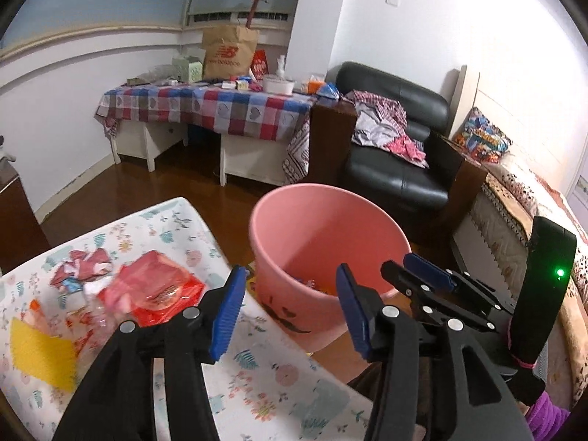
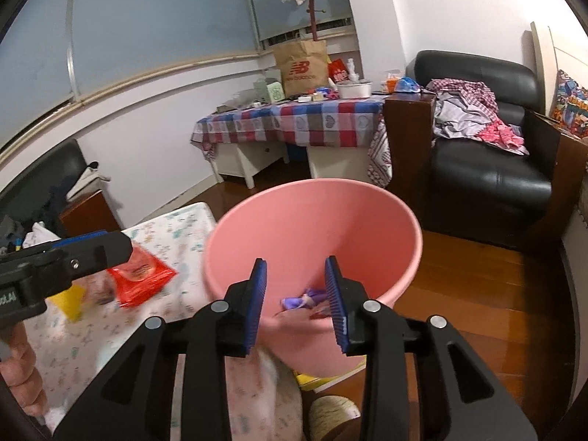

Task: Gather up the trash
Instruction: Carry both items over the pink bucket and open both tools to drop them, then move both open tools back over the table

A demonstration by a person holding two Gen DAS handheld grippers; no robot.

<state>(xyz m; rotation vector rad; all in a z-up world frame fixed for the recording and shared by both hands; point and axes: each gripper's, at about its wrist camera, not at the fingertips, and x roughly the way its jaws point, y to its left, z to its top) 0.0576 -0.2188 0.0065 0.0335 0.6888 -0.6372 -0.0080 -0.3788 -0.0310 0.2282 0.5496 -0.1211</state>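
Hovering wide, empty, both the left hand-held gripper [image 1: 290, 307] and right hand-held gripper [image 2: 297, 303] face the pink bin [image 2: 312, 228] beside the bench [image 1: 257, 378] edge — its contents blurred.

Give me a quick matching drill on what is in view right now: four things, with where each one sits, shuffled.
Things:
1. red packet
2. purple wrapper
3. brown paper bag
4. crumpled clothes

Places:
A. on the black armchair
B. inside the pink bin
C. on the floral-covered table, left of the bin
D. on the far table with the checked cloth

Pairs: 1-C, 2-B, 3-D, 4-A

Both the left gripper and the right gripper are open and empty.
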